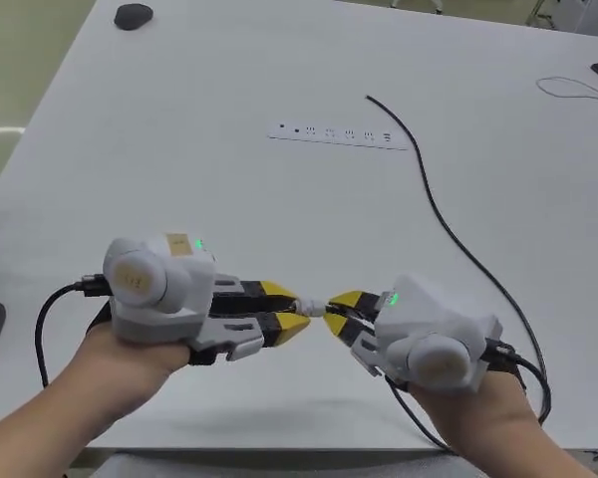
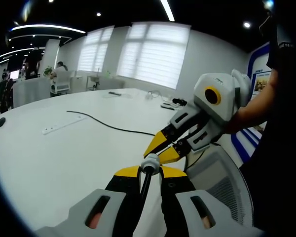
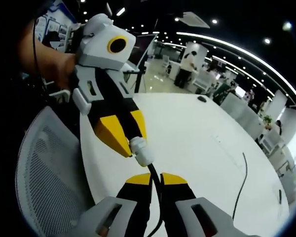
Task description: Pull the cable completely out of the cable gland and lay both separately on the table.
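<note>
Your left gripper is clenched on the white cable gland, which is pinched at its yellow jaw tips. Your right gripper faces it tip to tip, with the two sets of jaws just beside each other. Its jaws are closed on the black cable directly behind the gland. In the right gripper view the cable runs from the gland straight into your right jaws, not yet pulled out. Both items are held above the near edge of the white table.
</note>
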